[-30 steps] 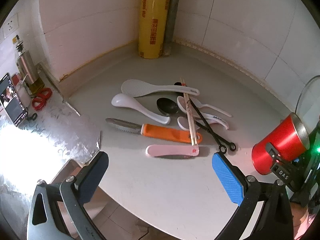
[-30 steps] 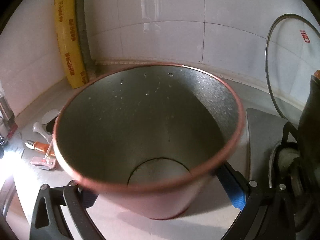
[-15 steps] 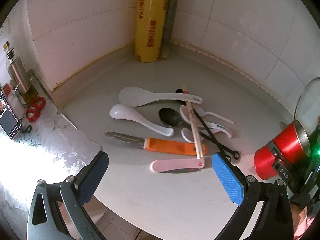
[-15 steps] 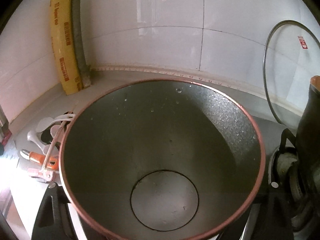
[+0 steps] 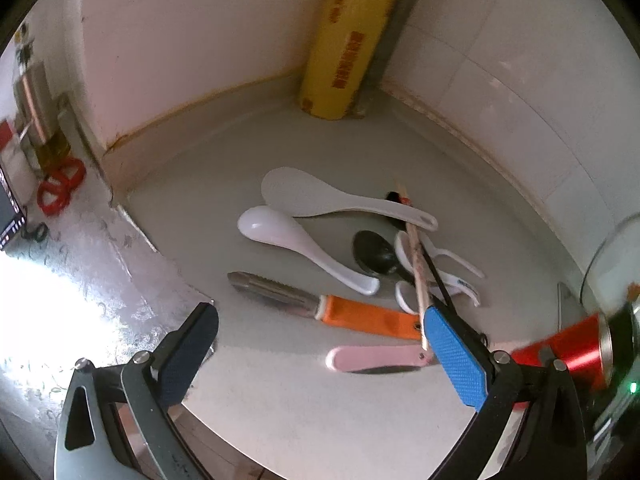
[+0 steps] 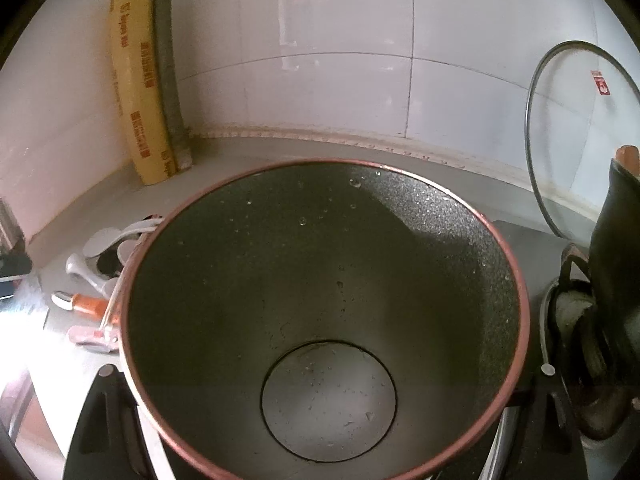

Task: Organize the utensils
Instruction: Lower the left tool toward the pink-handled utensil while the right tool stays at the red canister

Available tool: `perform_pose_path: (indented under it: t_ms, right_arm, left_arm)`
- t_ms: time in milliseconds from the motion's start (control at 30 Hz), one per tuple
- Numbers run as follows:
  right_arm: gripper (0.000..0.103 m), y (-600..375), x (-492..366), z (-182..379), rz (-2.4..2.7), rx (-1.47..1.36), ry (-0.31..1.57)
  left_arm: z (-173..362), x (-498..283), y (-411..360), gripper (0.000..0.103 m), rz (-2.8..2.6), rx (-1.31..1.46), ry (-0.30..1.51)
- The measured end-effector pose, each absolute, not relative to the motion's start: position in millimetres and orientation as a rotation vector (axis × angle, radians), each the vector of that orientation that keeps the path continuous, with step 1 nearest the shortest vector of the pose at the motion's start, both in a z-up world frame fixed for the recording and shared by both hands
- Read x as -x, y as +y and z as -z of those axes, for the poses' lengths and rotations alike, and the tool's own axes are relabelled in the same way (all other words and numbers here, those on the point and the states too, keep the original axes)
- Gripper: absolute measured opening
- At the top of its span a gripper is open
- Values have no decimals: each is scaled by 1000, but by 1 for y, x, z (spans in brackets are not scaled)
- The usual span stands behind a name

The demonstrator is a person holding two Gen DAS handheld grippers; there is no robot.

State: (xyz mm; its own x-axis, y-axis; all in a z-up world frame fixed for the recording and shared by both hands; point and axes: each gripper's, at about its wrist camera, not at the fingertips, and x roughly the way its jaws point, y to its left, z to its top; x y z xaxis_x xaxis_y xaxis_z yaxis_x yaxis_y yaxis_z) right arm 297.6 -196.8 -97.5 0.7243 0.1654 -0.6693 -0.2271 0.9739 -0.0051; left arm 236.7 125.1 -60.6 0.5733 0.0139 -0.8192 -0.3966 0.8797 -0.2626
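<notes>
Several utensils lie in a loose heap on the grey counter: a white rice paddle [image 5: 320,200], a white soup spoon [image 5: 280,236], a black spoon [image 5: 374,256], an orange-handled peeler [image 5: 360,316], a pink-handled tool [image 5: 376,358], wooden chopsticks [image 5: 416,264] and small white spoons [image 5: 440,256]. My left gripper [image 5: 318,312] hovers open just above the peeler, holding nothing. A red cup [image 6: 320,280] with a dark inside fills the right wrist view. My right gripper [image 6: 328,400] is shut on it, its pads hidden by the cup's wall. The cup [image 5: 572,356] also shows at the left wrist view's right edge.
A yellow cling-film roll [image 5: 344,48] stands in the tiled corner. Red scissors [image 5: 60,184] and a bottle lie left on a foil-covered surface [image 5: 80,300]. A glass lid [image 6: 580,128] leans on the wall at right, beside dark stove parts [image 6: 608,300].
My left gripper has moved in closer over the utensils, its right pad now over the chopstick ends. My right gripper's fingers have closed in against the cup, which now sits deeper between them.
</notes>
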Motion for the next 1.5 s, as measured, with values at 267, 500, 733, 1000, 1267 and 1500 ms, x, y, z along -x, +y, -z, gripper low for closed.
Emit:
perform_pose_path:
  t_ms: [267,500,733,1000,1267,1500]
  right_arm:
    - [90,-191,-297,99,-212,76,749]
    - [90,-195,-291,99,-206,67,755]
    - [90,-201,-287,98,-207,64,755]
    - [90,-200,-287,98,-205,68,757]
    - [90,-200,-288,98,-210,71,757]
    - [90,-200,-288,99,-217,76,760]
  left_arm:
    - [75,-244,153,90,-274,576,962]
    - [94,-248,160,81,-271,672,1017]
    - [112,-248,161,75,-260,770,1098]
    - [115,-256,122,73,-166,674,1195]
    - [109,-267,95,71,-102,534,1188]
    - [118,-276,88,71,-31,529,1185]
